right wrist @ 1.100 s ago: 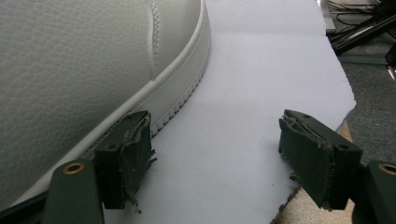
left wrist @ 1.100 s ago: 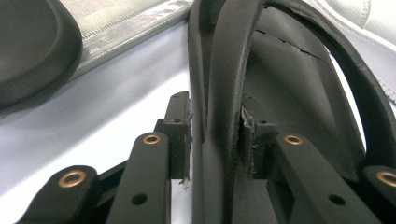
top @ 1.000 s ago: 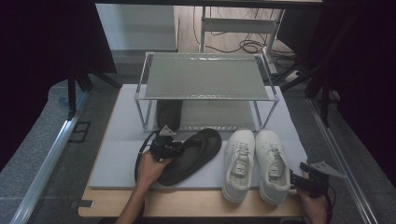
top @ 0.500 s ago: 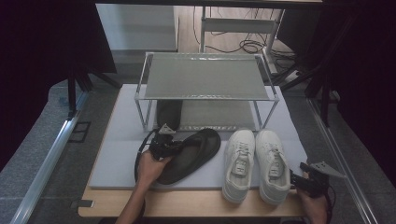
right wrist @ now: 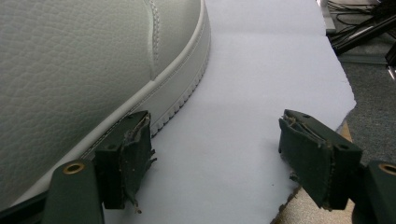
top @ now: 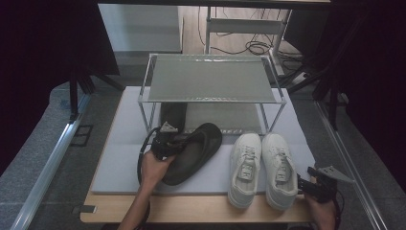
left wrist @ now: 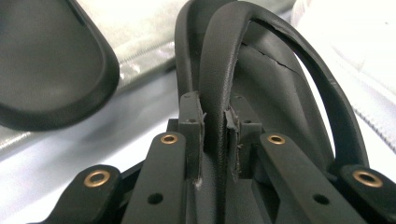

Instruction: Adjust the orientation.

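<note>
My left gripper (top: pixel 179 140) has just been closing and now pinches the strap (left wrist: pixel 219 93) of the black sandal (top: pixel 194 153), its pads pressed on either side of the strap as the left gripper view shows; gripping the strap rather than the sole gives, I judge, a firm handle for lifting the flat shoe. The sandal lies on the grey mat (top: pixel 119 158) at about the centre of the bench (top: pixel 191 213), its toe pointing toward 1 o'clock, just in front of the wire rack (top: pixel 210 81). A second black sandal (top: pixel 172 115) sits on the rack's lower shelf at 11 o'clock from the one I hold, which suggests that the held one is meant to join it. The pair of white sneakers (top: pixel 261 167) stands side by side at 3 o'clock from the sandal, toes toward the rack. My right gripper (top: pixel 311 188) rests at 5 o'clock near the mat's corner, jaws wide apart and holding nothing; the right gripper view shows its left pad (right wrist: pixel 133 154) just beside the sneaker's sole (right wrist: pixel 182 88), waiting there, I judge, for its turn.
</note>
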